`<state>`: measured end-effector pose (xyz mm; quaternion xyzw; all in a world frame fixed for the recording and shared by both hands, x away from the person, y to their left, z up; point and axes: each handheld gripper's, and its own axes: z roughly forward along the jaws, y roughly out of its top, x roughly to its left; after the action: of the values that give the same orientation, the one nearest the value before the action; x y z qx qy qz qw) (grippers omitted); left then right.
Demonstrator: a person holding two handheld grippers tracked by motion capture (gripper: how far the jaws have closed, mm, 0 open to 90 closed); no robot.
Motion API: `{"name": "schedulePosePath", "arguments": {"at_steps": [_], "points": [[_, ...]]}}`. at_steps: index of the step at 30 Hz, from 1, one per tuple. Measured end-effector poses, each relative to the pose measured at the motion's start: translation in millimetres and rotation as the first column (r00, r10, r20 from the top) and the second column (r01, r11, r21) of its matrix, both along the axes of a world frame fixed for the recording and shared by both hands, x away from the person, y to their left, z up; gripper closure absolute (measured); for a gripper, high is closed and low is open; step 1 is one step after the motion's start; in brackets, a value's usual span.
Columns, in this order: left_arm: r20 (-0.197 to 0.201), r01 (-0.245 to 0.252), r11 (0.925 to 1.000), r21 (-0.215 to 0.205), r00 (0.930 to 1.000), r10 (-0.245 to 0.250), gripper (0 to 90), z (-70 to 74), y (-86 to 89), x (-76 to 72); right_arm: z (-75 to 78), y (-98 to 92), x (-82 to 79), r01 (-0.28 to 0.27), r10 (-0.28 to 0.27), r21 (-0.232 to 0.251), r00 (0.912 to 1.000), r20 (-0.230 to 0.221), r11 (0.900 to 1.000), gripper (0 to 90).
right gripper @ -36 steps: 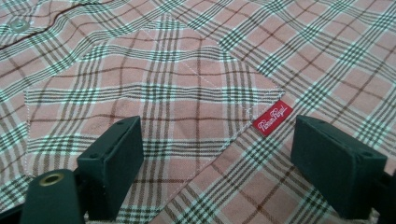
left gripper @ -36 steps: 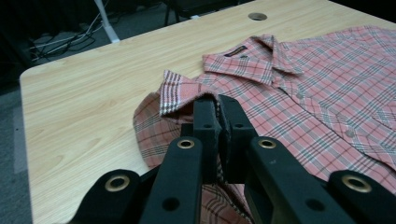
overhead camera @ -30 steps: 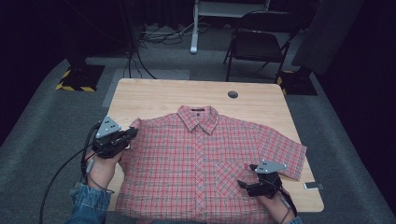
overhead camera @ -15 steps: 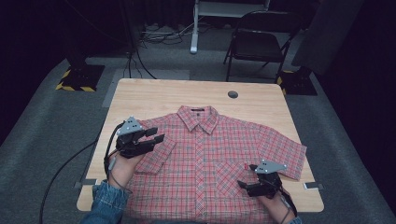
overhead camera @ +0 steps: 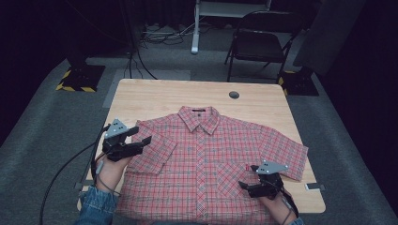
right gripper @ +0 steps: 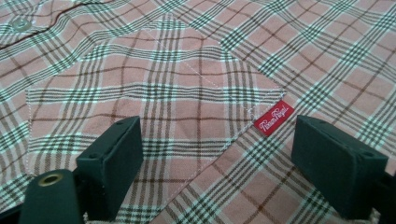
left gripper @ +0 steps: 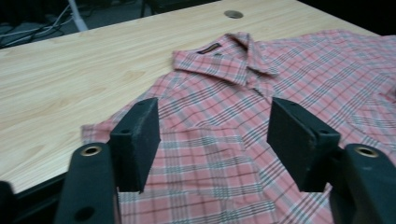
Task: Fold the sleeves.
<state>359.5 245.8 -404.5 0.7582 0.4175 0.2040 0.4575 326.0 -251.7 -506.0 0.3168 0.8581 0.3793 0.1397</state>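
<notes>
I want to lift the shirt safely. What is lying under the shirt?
The shirt lies flat on the wooden table, whose bare top shows around it. Whatever sits beneath the cloth is covered and cannot be seen.

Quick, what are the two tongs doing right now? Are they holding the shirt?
Left tongs: open, jaws have just been opening, nothing between them, over the plaid shirt sleeve.
Right tongs: open, holding nothing, over the shirt's pocket.
</notes>
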Motion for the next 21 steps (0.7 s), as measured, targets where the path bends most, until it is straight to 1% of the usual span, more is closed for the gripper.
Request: {"name": "schedulePosePath", "arguments": {"at_steps": [1, 3, 4, 5, 8, 10, 13, 14, 15, 16, 18, 20, 21], "points": [[0.0, 0.0, 1.0, 0.0, 1.0, 0.0, 32.2, 0.0, 0.0, 0.0, 0.0, 0.0, 0.0, 0.0, 0.0, 0.0, 1.0, 0.0, 1.0, 16.8], [0.006, -0.024, 0.9996, 0.012, 0.9997, 0.024, 30.7, -2.7, 8.1, -2.3, 0.0, 0.0, 0.0, 0.001, -0.001, 0.0, 1.0, 0.0, 1.0, 16.9], [0.006, -0.024, 0.9996, 0.012, 0.9997, 0.024, 30.4, -2.7, 8.1, -2.3, 0.0, 0.0, 0.0, 0.001, -0.001, 0.0, 1.0, 0.0, 1.0, 16.9], [0.007, -0.037, 0.999, 0.025, 0.9993, 0.037, 29.5, -4.9, 13.5, -3.6, 0.0, 0.0, 0.0, 0.001, -0.001, 0.0, 1.0, 0.0, 1.0, 16.8], [0.003, -0.057, 0.9975, 0.042, 0.9983, 0.057, 27.7, -9.0, 22.5, -5.5, 0.0, 0.0, 0.0, 0.001, -0.001, 0.0, 1.0, -0.001, 1.0, 16.8], [0.003, -0.063, 0.997, 0.046, 0.998, 0.063, 27.0, -9.9, 24.5, -6.0, 0.0, 0.0, 0.0, 0.001, -0.001, 0.0, 1.0, -0.001, 1.0, 16.8], [0.005, -0.088, 0.9939, 0.066, 0.9961, 0.088, 26.9, -16.2, 34.8, -8.4, 0.0, 0.0, 0.0, 0.001, -0.001, 0.0, 1.0, 0.0, 1.0, 16.8], [0.005, -0.088, 0.9939, 0.066, 0.9961, 0.088, 26.3, -16.2, 34.8, -8.4, 0.0, 0.0, 0.0, 0.001, -0.001, 0.0, 1.0, 0.0, 1.0, 16.8], [0.0, -0.1, 0.9925, 0.07, 0.995, 0.1, 26.0, -19.1, 38.8, -9.1, 0.0, 0.0, 0.0, 0.002, -0.002, 0.0, 1.0, 0.0, 1.0, 16.8], [0.0, -0.1, 0.9925, 0.07, 0.995, 0.1, 25.8, -19.1, 38.8, -9.1, 0.0, 0.0, 0.0, 0.002, -0.002, 0.0, 1.0, 0.0, 1.0, 16.8], [-0.007, -0.127, 0.9891, 0.074, 0.9918, 0.128, 24.3, -25.2, 44.5, -10.0, 0.0, 0.0, 0.0, 0.002, -0.002, 0.0, 1.0, 0.0, 1.0, 16.8], [-0.011, -0.134, 0.9881, 0.075, 0.9907, 0.136, 24.0, -27.2, 46.2, -10.4, 0.0, 0.0, 0.0, 0.002, -0.002, 0.0, 1.0, 0.0, 1.0, 16.8], [-0.02, -0.144, 0.9864, 0.079, 0.9891, 0.146, 23.8, -31.3, 50.2, -11.0, 0.0, 0.0, 0.0, 0.002, -0.002, 0.0, 1.0, 0.0, 1.0, 16.8]]}}
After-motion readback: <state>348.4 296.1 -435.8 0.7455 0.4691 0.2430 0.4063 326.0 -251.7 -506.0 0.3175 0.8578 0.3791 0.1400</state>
